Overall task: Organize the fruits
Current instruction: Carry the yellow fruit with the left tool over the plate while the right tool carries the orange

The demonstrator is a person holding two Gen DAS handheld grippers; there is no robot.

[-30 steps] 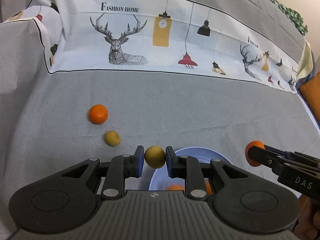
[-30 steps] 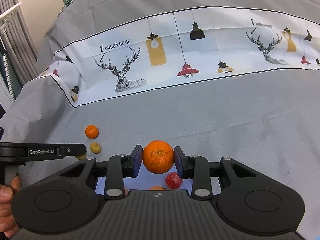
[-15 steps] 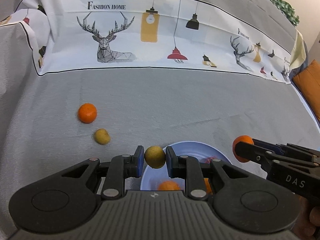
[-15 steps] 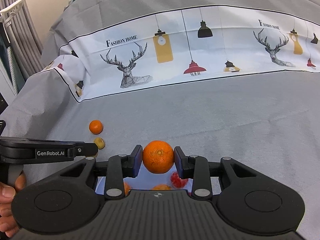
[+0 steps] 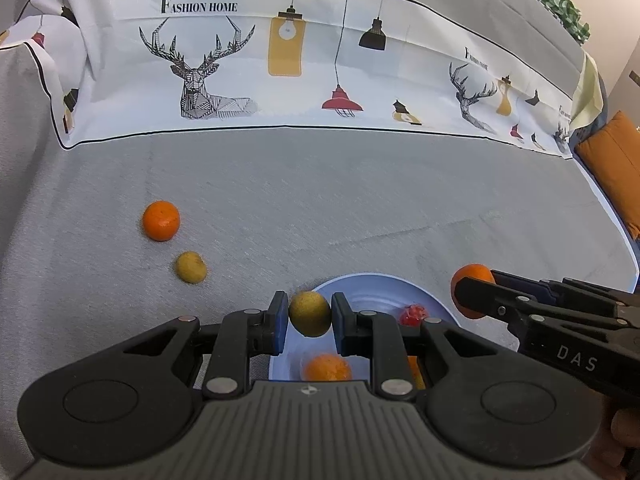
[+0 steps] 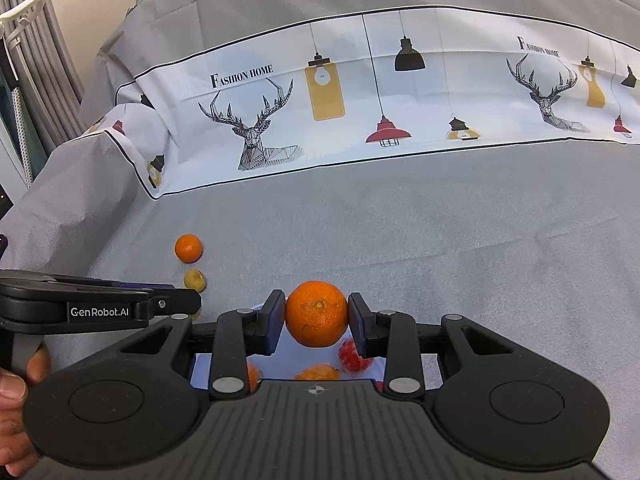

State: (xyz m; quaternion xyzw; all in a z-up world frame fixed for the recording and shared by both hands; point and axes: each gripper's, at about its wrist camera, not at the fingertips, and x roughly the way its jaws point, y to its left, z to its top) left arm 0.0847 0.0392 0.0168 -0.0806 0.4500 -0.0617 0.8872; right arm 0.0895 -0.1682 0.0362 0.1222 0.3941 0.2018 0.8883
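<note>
My left gripper [image 5: 310, 317] is shut on a small yellow-green fruit [image 5: 310, 314] and holds it over the left rim of the pale blue plate [image 5: 372, 285]. My right gripper [image 6: 317, 316] is shut on an orange [image 6: 317, 314] above the same plate [image 6: 280, 350]. In the plate lie an orange fruit [image 5: 327, 367] and a red fruit [image 5: 412, 315]. Another orange [image 5: 161, 220] and a yellow-green fruit [image 5: 191, 267] lie on the grey cloth to the left. The right gripper with its orange also shows in the left wrist view [image 5: 472, 290].
The surface is a grey cloth [image 5: 320, 208] with a white printed band [image 5: 304, 60] rising at the back. An orange cushion [image 5: 612, 160] sits at the far right. Grey curtains [image 6: 36, 60] hang at the far left of the right wrist view.
Both grippers have moved further over the plate with their fruits still held; more of the plate and its fruits shows beneath them.
</note>
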